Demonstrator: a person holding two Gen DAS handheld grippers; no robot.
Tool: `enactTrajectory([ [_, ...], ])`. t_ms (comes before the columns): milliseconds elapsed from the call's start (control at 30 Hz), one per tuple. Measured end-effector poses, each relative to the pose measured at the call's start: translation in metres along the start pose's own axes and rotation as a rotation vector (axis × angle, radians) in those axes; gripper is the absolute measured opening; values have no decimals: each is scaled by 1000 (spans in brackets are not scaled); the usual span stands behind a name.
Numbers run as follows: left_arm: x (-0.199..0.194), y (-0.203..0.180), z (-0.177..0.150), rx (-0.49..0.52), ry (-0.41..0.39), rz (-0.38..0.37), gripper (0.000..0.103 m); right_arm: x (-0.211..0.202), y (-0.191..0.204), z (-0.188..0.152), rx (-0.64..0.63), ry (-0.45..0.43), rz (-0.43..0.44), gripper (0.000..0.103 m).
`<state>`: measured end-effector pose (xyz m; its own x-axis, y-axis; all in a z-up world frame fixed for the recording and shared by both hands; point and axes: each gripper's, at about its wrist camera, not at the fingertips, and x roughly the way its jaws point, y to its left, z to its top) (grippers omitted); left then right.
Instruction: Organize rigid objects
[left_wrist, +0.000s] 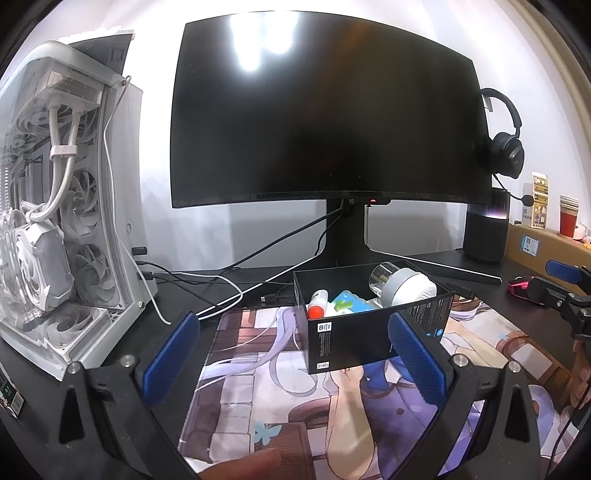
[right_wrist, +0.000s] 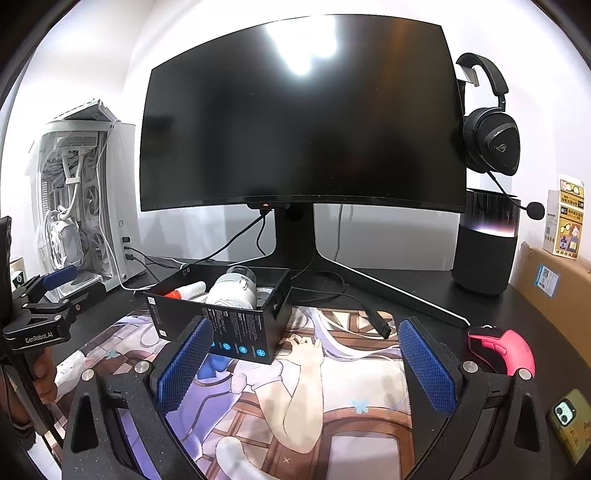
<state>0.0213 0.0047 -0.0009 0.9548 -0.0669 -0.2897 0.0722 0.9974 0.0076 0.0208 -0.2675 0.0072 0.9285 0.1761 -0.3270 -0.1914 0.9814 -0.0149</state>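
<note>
An open black box (left_wrist: 369, 332) stands on the printed desk mat (left_wrist: 258, 387). Inside lie a white bottle with a red cap (left_wrist: 317, 304), a blue-green pack (left_wrist: 345, 304), a clear glass (left_wrist: 384, 280) and a round white device (left_wrist: 406, 288). My left gripper (left_wrist: 293, 343) is open just in front of the box, holding nothing. In the right wrist view the same box (right_wrist: 236, 325) sits ahead and to the left, with the white device (right_wrist: 232, 291) and the red-capped bottle (right_wrist: 184, 290) in it. My right gripper (right_wrist: 304, 339) is open and empty over the mat.
A large dark monitor (left_wrist: 325, 110) on a stand fills the back. A white PC case (left_wrist: 62, 221) is at left with cables (left_wrist: 207, 280) trailing. At right are a pink mouse (right_wrist: 502, 350), a phone (right_wrist: 569, 421), a black speaker (right_wrist: 484, 251), a headset (right_wrist: 491, 140) and a cardboard box (right_wrist: 554, 295).
</note>
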Motion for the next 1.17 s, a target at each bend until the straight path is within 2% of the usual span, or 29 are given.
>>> enactTrajectory([
  [900, 2, -1, 0, 0, 7, -2, 103, 1, 0, 0, 2, 2, 0, 102],
  [1167, 2, -1, 0, 12, 5, 26, 103, 0, 0, 0, 3, 2, 0, 102],
])
